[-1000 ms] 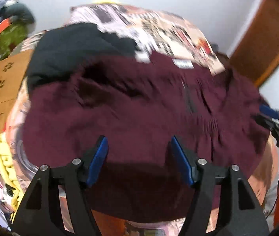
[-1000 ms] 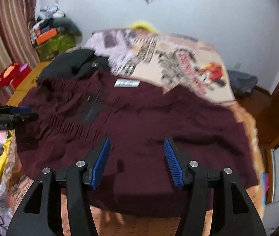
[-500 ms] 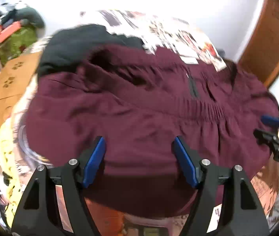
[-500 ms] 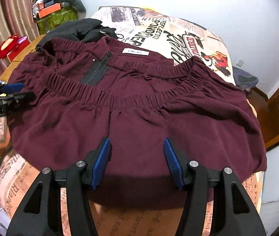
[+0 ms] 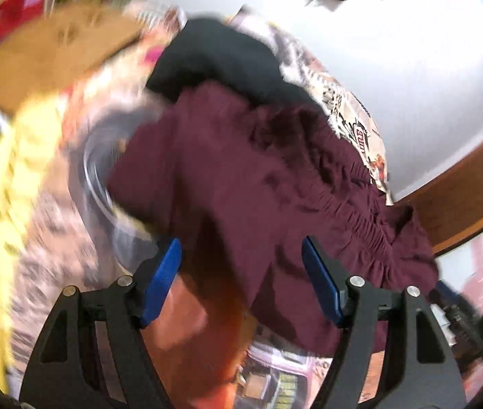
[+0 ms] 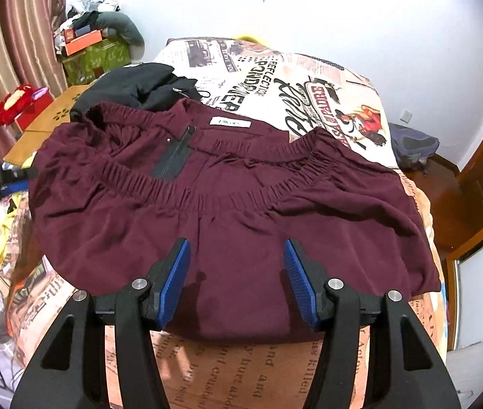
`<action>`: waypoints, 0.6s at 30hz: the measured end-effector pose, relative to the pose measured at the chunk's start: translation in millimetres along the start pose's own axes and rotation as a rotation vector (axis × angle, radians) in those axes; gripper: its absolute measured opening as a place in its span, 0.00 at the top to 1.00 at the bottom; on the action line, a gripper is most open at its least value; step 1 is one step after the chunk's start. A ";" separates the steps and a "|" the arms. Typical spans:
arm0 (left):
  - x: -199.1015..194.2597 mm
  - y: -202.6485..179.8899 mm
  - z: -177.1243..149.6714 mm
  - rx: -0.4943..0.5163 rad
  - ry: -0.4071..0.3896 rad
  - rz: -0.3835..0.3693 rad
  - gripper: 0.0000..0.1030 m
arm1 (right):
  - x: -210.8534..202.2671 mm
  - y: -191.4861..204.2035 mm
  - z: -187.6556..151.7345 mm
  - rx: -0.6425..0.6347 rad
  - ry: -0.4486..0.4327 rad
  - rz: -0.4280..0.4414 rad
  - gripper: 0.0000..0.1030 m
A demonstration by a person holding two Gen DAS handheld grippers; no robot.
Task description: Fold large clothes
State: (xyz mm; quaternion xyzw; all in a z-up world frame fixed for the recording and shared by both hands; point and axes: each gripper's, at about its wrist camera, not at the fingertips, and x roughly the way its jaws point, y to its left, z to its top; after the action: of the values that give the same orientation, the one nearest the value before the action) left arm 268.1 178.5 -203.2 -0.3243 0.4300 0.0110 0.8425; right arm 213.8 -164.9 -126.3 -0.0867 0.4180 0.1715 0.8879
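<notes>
A large maroon garment (image 6: 228, 211) with an elastic waistband, a black zip and a white label lies spread flat on the bed. My right gripper (image 6: 236, 243) hovers open over its near hem with nothing between the blue pads. The left wrist view is blurred and tilted. There my left gripper (image 5: 240, 243) stands open above the near left corner of the maroon garment (image 5: 241, 177), gripping nothing. The left gripper (image 6: 6, 180) also shows at the left edge of the right wrist view, beside the garment's left side.
A black garment (image 6: 132, 85) lies bunched behind the maroon one. The printed bed sheet (image 6: 275, 78) covers the bed. A cardboard box (image 6: 47, 119) and yellow cloth (image 5: 13, 177) sit to the left. A wooden door (image 6: 480, 184) stands on the right.
My left gripper swung sideways toward the garment's left corner and rolled, tilting and blurring its view. The right gripper shifted only slightly. The garment lies as before.
</notes>
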 end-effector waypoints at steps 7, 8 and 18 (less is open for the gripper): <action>38.8 22.9 -8.4 -0.158 0.087 -0.174 0.30 | 8.7 0.7 0.6 0.017 0.020 0.008 0.49; 44.3 22.6 -7.1 -0.175 0.091 -0.198 0.30 | 9.3 0.5 -0.4 0.020 0.023 0.009 0.49; 82.8 13.6 6.7 -0.274 0.034 -0.189 0.31 | 21.0 -6.6 -7.3 0.071 0.068 0.039 0.49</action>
State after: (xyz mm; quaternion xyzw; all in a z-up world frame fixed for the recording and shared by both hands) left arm 321.1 171.5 -268.3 -0.4755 0.4062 -0.0154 0.7802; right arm 223.6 -168.3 -147.1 -0.0527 0.4554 0.1708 0.8722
